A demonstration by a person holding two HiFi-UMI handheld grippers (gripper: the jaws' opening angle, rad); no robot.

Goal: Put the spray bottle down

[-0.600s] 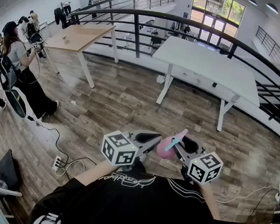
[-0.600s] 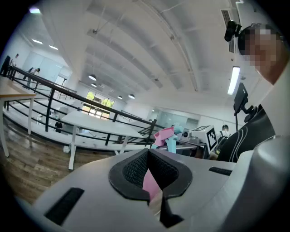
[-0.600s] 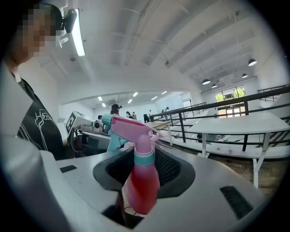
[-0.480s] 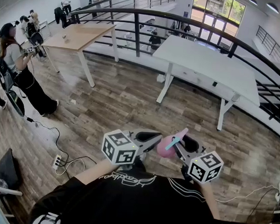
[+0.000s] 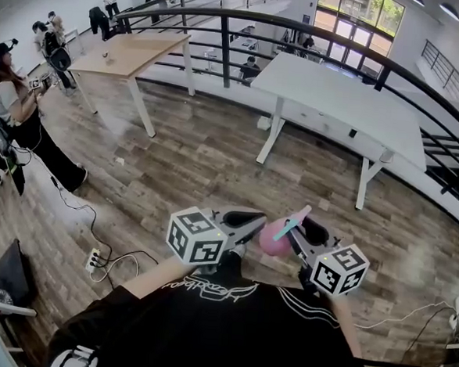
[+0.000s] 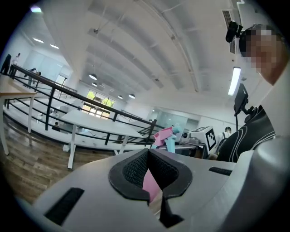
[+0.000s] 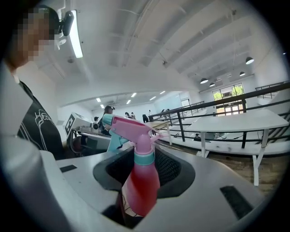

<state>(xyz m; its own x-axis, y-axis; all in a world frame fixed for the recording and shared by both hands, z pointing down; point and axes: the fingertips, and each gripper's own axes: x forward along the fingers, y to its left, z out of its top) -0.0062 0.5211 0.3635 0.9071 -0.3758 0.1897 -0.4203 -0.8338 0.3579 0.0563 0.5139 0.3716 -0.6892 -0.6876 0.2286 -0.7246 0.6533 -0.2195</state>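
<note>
Both hands reach out low in front of the body, side by side, tipped a little down. The right gripper point(image 5: 303, 232) holds the spray bottle point(image 7: 141, 181) by its smooth, round pink belly. The left gripper point(image 5: 246, 223) has its bumpy black jaws close together, holding nothing.

The left gripper point(image 6: 148, 152) has its jaws together at the tips, gripping nothing; a pink spray bottle point(image 6: 164, 135) stands just beyond them, slightly right.

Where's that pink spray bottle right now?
The spray bottle sits low and centre-right in the head view, clamped in the right gripper, just beside the left gripper, above the wooden floor.
</note>
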